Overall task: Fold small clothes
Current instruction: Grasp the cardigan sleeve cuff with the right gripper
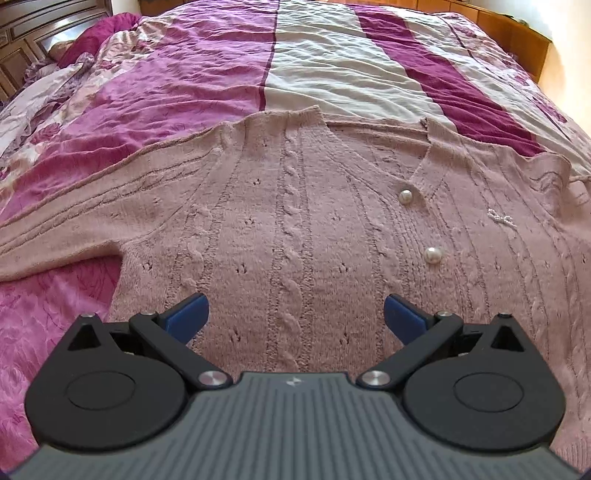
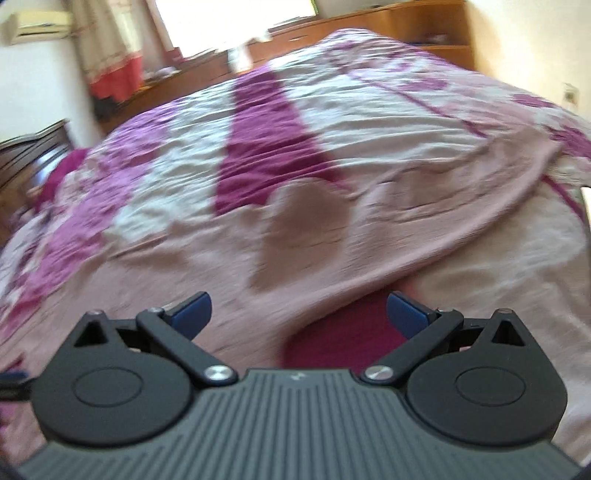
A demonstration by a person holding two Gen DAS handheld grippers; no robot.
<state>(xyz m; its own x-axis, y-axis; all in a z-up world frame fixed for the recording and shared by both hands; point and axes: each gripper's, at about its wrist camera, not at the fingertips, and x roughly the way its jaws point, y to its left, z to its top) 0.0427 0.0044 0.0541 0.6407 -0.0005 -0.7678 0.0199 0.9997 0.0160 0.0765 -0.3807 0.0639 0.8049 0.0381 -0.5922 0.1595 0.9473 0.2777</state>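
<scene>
Item: dusty-pink cable-knit cardigan (image 1: 295,206), lying flat on bed w/ pink, magenta & cream striped floral bedspread (image 1: 207,66).
- Neckline at far side; one sleeve (image 1: 74,206) stretched out to left.
- Two round pearl-like buttons (image 1: 432,254) on placket, right of centre; small white bead bow (image 1: 500,217) further right.
- Left gripper (image 1: 295,321): black frame, blue-tipped jaws spread wide, nothing between them; hovers over near part of knit body.
- Right gripper (image 2: 299,314): same build, jaws spread wide, empty. Right wrist view motion-blurred; pink knit (image 2: 332,236) spans centre, its sleeve running to far right; magenta patch of bedspread (image 2: 343,332) shows just ahead of jaws.
- Background: wooden cabinets (image 2: 406,22) along far wall, dark wooden headboard (image 1: 33,40) at far left, window curtain (image 2: 107,48), wall-mounted AC unit (image 2: 37,22).
</scene>
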